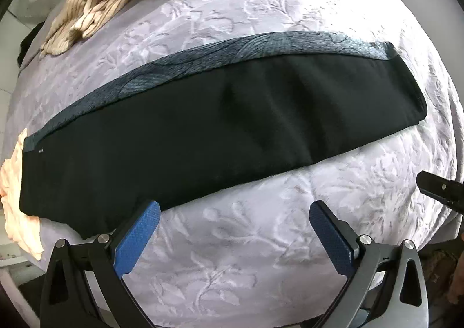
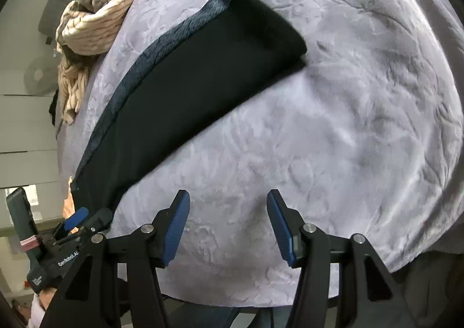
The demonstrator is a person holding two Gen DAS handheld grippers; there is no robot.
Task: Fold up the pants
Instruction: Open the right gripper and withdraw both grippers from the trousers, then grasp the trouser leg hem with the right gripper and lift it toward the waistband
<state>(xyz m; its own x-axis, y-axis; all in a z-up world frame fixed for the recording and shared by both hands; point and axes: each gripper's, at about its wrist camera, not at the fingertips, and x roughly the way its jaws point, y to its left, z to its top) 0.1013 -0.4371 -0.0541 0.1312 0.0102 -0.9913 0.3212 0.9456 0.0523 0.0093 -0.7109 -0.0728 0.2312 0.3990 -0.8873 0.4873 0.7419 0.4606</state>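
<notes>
Black pants lie lengthwise across the bed, just ahead of the left gripper, farther from the right gripper; both jaws spread, holding nothing.

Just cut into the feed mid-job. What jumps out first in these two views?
The black pants dominate: a long strip folded lengthwise, lying flat across the lavender bedspread, with a patterned teal edge along the far side. Both claws, left and right, hang open over bare bedspread near the pants, holding nothing. A crumpled striped beige cloth sits at the far left of the bed.
</notes>
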